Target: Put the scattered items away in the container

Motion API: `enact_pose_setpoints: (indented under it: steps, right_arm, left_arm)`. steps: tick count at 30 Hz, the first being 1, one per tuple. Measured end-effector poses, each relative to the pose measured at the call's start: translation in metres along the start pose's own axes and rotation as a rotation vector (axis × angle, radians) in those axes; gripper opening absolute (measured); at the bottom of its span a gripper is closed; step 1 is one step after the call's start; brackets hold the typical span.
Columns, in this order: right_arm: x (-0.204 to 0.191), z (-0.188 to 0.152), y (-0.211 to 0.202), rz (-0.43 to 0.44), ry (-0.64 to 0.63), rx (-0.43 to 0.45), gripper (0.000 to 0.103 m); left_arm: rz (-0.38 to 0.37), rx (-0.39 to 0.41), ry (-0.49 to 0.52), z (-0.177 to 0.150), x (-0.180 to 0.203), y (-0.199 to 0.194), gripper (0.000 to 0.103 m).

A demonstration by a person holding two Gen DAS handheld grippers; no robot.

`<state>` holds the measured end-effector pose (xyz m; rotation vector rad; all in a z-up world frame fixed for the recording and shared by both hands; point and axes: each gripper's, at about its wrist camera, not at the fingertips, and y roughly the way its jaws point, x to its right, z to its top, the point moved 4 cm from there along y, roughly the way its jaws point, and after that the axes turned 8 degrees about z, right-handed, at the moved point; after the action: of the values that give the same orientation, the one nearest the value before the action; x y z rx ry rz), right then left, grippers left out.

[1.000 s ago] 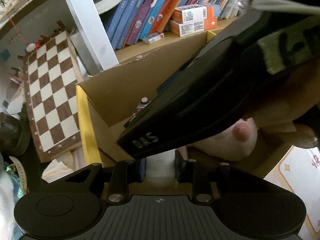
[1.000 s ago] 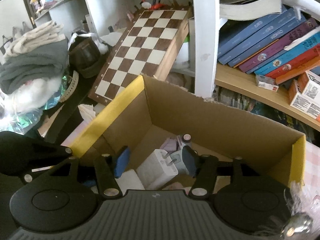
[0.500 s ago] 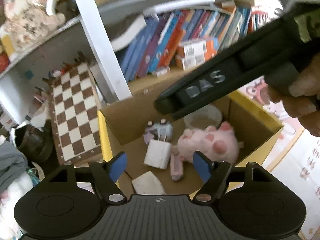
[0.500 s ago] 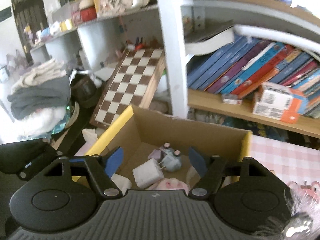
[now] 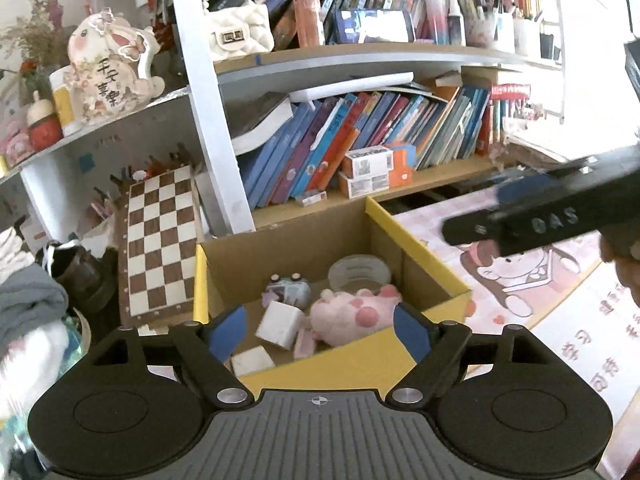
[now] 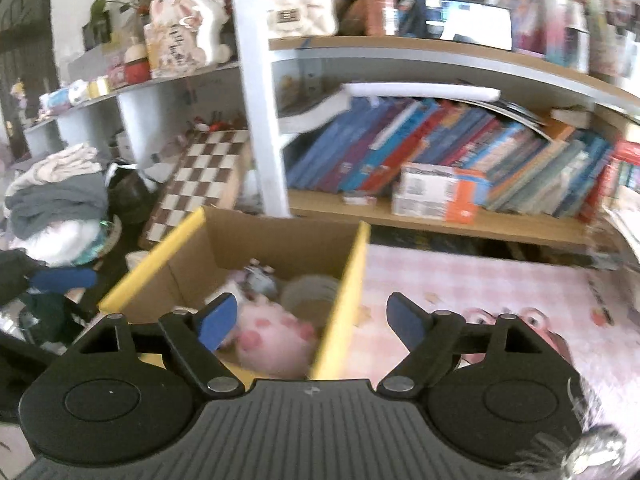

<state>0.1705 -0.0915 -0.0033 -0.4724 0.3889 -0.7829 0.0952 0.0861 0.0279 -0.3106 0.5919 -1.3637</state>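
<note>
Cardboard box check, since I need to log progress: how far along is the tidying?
Mostly done, it seems. The cardboard box holds the pink plush, white charger, tape roll and other small items. In hand: nothing; left gripper and right gripper are open. No loose items are visible on the pink mat.

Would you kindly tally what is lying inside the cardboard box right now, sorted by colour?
Pink: 2, plush toy and small flat pink item
White: 2, charger and white block
Grey-blue: 1, rounded gadget
Clear: 1, tape roll
Total: 6 in the box
</note>
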Motion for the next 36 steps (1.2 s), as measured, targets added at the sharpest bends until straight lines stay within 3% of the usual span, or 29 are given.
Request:
enact_pose_setpoints:
  steps: [16, 28, 36]
  right_arm:
    - [0.034, -0.071, -0.064, -0.149, 0.087, -0.017, 0.083]
    - [0.035, -0.099, -0.087, -0.201, 0.113, -0.023, 0.084]
    - [0.032, -0.110, -0.097, -0.236, 0.064, -0.021, 0.088]
  left_arm:
    - [-0.021, -0.024, -0.078, -0.024, 0.031, -0.027, 0.085]
    - [-0.017, -0.045, -0.102, -0.039, 0.044, -0.034, 0.085]
    - [-0.012, -0.048, -0.092, -0.042, 0.053, -0.037, 0.085]
